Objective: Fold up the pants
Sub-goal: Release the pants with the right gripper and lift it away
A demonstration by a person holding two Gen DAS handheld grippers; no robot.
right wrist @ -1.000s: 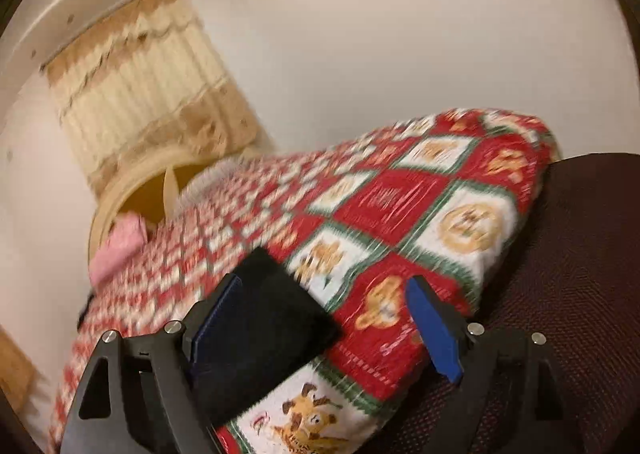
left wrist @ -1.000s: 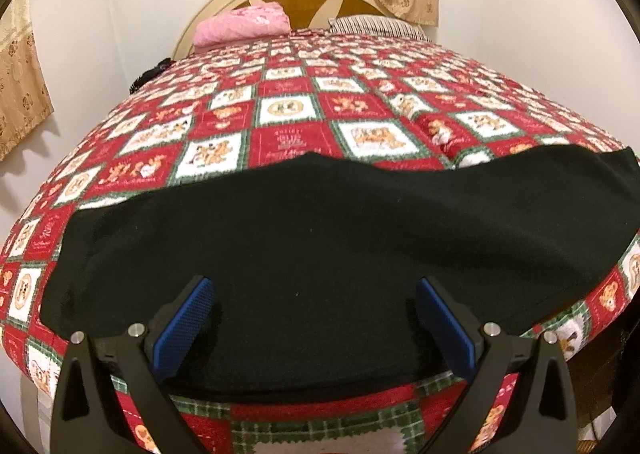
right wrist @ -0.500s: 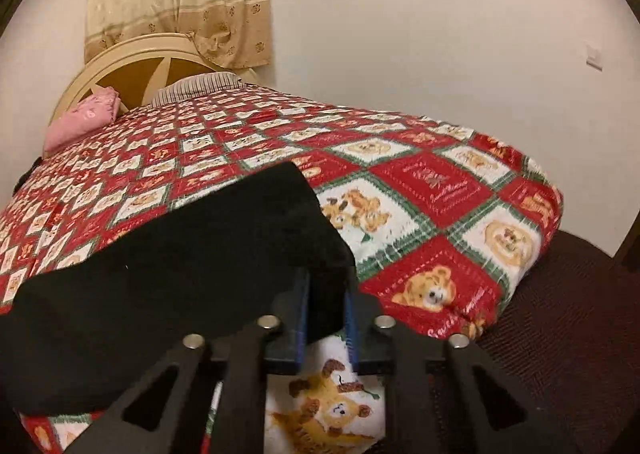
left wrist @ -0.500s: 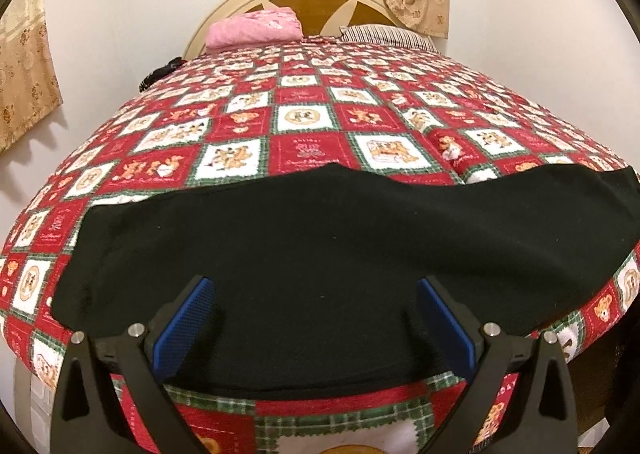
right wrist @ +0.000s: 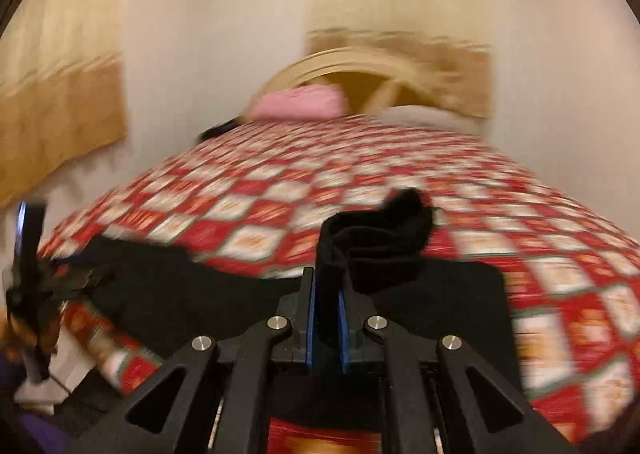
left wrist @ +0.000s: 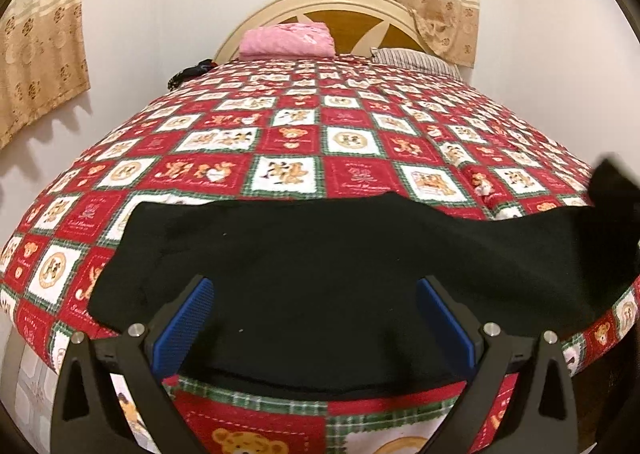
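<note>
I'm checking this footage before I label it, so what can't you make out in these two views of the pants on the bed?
- Right wrist view: motion blur smears the bedspread pattern.
- Left wrist view: the frame edge cuts off the black pants on the right.
- Right wrist view: the right gripper hides how much pants fabric it pinches.

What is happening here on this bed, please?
A person is folding black fabric pants on a bed with a red checked teddy-bear quilt. The right gripper is shut on one end of the pants, lifted off the quilt. The left gripper hovers open above the rest, which lies flat.
</note>
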